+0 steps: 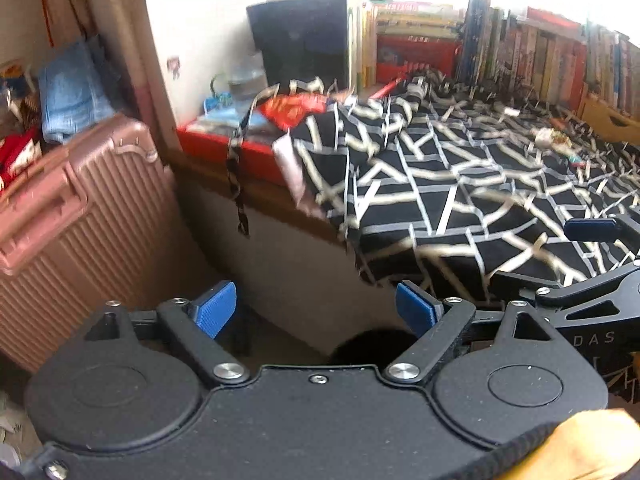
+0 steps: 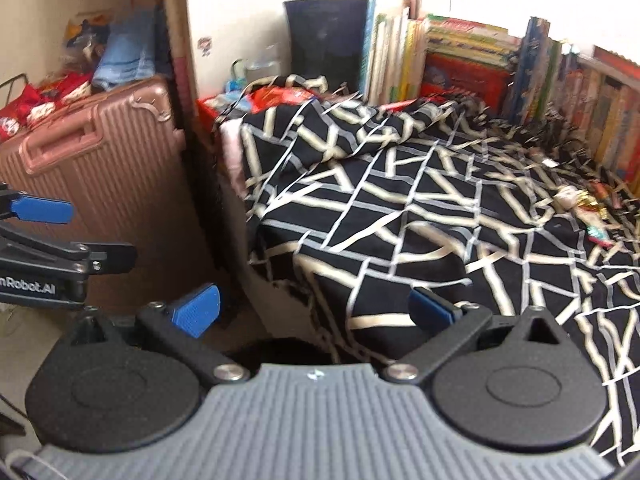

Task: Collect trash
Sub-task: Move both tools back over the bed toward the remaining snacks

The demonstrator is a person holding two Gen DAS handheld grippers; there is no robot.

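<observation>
A small heap of wrappers and crumpled scraps (image 2: 580,200) lies on the black-and-white patterned blanket (image 2: 420,208) at the far right, near the books. The same scraps (image 1: 550,138) show in the left wrist view, far ahead on the right. My left gripper (image 1: 316,308) is open and empty, held over the floor by the blanket's (image 1: 440,184) hanging corner. My right gripper (image 2: 316,312) is open and empty too, at the blanket's near edge. The two grippers are side by side, and a blue finger (image 1: 590,229) of the right one shows at the frame edge.
A pink ribbed suitcase (image 1: 76,232) stands at the left, with folded blue cloth (image 1: 72,92) and red packets behind it. A row of books (image 2: 500,64) and a black box (image 2: 328,36) line the back. A dark round shape (image 2: 296,350) sits low between the fingers, blurred.
</observation>
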